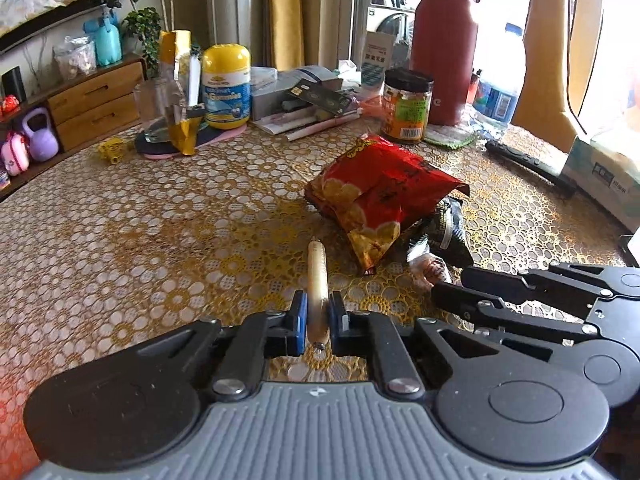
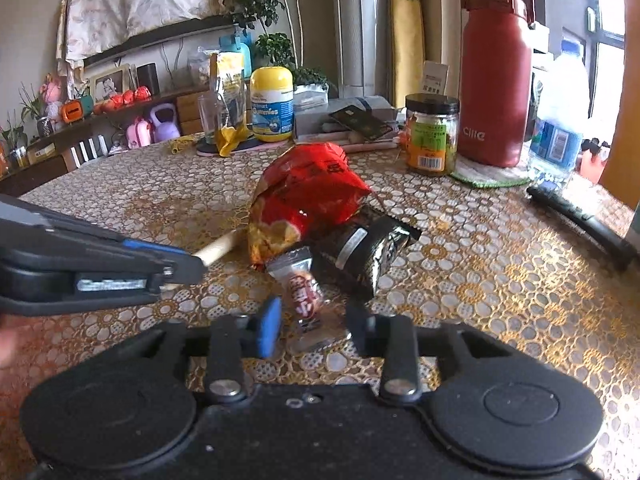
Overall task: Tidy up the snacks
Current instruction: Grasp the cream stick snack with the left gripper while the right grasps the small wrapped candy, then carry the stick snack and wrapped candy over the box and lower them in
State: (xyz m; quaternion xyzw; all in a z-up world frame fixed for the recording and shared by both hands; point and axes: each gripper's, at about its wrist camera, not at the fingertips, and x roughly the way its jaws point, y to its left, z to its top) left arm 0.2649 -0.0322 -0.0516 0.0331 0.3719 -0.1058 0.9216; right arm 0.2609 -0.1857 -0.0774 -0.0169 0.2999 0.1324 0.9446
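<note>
A pale sausage stick [image 1: 317, 276] points away from me over the lace tablecloth [image 1: 160, 240], and my left gripper [image 1: 318, 316] is shut on its near end. To its right lie a red chip bag [image 1: 376, 196], a black packet [image 1: 450, 228] and a small clear packet with a red label [image 1: 428, 266]. In the right wrist view, my right gripper [image 2: 314, 326] has its pads against the sides of that small packet [image 2: 304, 296], which sits in front of the chip bag [image 2: 308, 196] and black packet [image 2: 360, 248]. The left gripper [image 2: 188, 268] with the sausage [image 2: 220, 246] comes in from the left.
Along the table's far side stand an orange-labelled jar [image 1: 406, 106], a tall red flask [image 1: 444, 52], a yellow-capped gummies bottle [image 1: 226, 88], a glass and a gold pouch. A black bar [image 1: 528, 164] and a tissue box [image 1: 608, 176] lie at the right.
</note>
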